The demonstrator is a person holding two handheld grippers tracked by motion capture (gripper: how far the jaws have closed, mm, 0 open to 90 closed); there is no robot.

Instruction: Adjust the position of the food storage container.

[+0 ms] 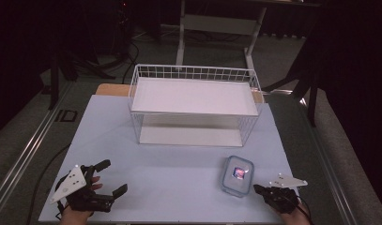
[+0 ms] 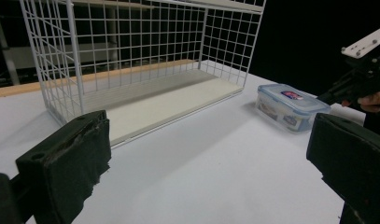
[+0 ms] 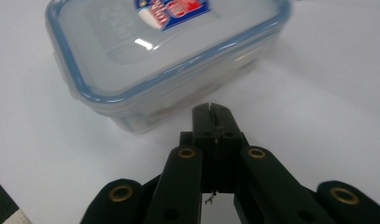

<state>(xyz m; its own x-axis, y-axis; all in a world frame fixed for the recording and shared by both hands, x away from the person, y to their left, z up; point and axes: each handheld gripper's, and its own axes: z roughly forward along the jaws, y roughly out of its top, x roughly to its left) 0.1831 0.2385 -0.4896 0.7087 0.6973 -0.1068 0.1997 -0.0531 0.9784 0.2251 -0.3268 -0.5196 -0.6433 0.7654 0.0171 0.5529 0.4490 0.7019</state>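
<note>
The white wire rack [image 1: 194, 105] is the largest item: it stands at the far middle of the pale table [image 1: 170, 178], open toward the near side, with a white board on top and a white floor board below. The clear plastic container [image 1: 237, 175], with a blue-rimmed snap lid and a coloured label, sits flat on the table near the right front corner of the rack, apart from it. The container is judged light, rigid and smooth-walled, so it will likely slide if pushed and slip under a weak grip; the recommended hold is across its short sides, just below the lid rim. The left gripper [image 1: 100, 183] rests at the near left of the table, jaws spread wide and holding nothing. The right gripper [image 1: 258, 189] lies just beside the near right corner of the container, not touching it; in the right gripper view its jaws are pressed together with nothing between them. The table surface is matt and uncluttered. The room beyond is dark, with a desk frame [image 1: 217, 28] and cables on the floor.
</note>
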